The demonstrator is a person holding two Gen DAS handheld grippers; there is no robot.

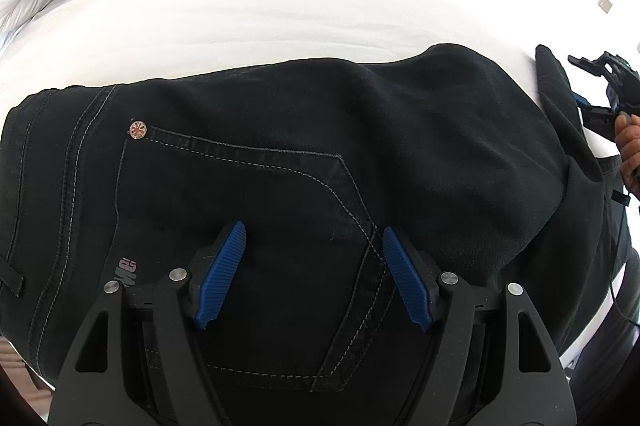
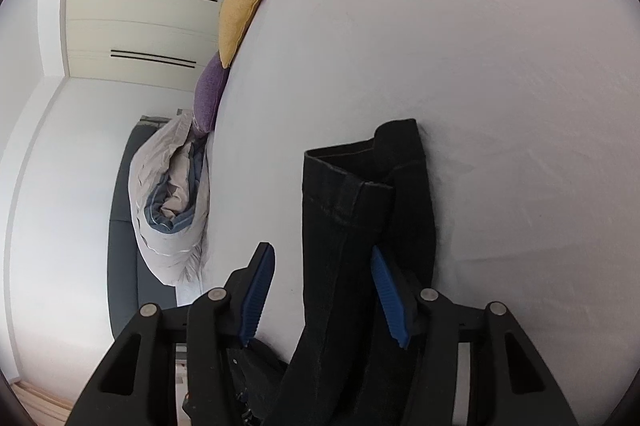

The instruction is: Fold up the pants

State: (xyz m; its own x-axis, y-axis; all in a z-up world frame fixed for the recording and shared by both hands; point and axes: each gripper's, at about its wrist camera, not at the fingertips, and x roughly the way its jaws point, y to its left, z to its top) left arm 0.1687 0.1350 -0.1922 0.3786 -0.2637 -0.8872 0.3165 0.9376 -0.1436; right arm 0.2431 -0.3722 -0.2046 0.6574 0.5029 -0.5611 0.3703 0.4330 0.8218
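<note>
Black jeans [image 1: 304,162] lie on a white bed [image 1: 256,14], seat side up, with a stitched back pocket and a round rivet [image 1: 138,129]. My left gripper [image 1: 314,238] is open just above the back pocket, holding nothing. In the right wrist view the leg ends [image 2: 360,202] with their hems lie on the white sheet [image 2: 480,106]. My right gripper [image 2: 322,262] is open, with the legs running between its blue fingers [image 2: 386,290] and close against that one. The right gripper also shows in the left wrist view [image 1: 600,94], at the far right beside a raised fold of the pants.
A yellow cushion [image 2: 244,10], a purple cushion [image 2: 210,94] and a rolled grey-and-blue duvet [image 2: 176,202] lie at the head of the bed. A white wardrobe [image 2: 140,18] stands beyond. The bed's edge and wooden floor [image 2: 36,402] show at the lower left.
</note>
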